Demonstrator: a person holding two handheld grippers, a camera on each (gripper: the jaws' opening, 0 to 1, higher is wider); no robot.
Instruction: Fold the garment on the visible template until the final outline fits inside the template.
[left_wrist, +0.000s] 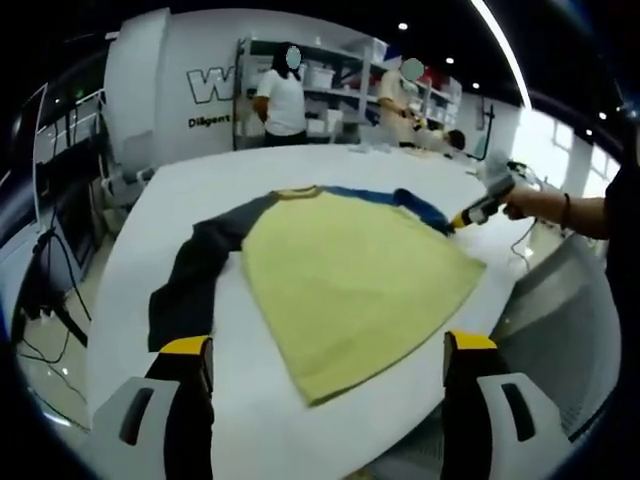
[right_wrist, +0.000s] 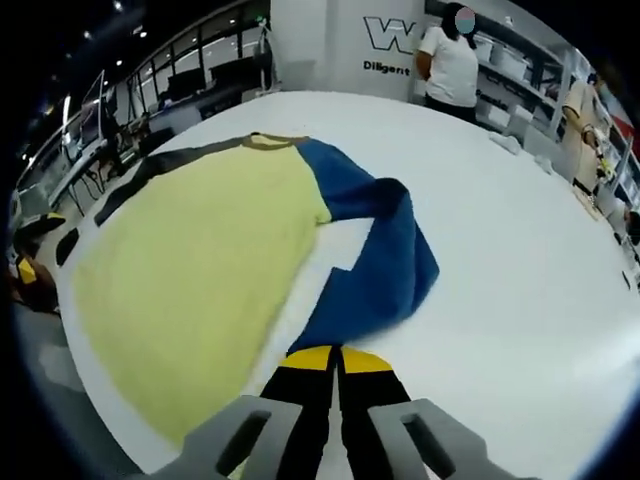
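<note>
A pale yellow long-sleeved shirt with one dark grey sleeve and one blue sleeve (left_wrist: 350, 275) lay flat on a white table (left_wrist: 200, 180). The left gripper (left_wrist: 328, 355) hovered with its yellow-tipped fingers (left_wrist: 186, 347) wide apart, gripping nothing, the shirt's hem just ahead between them. The right gripper (right_wrist: 336, 362) had its fingers pressed together on the blue sleeve (right_wrist: 375, 265) edge, the yellow body lying to their left.

You have a soft, matt cloth garment (left_wrist: 350, 280) lying on a smooth white table (right_wrist: 520, 230) with a faint sheen.
</note>
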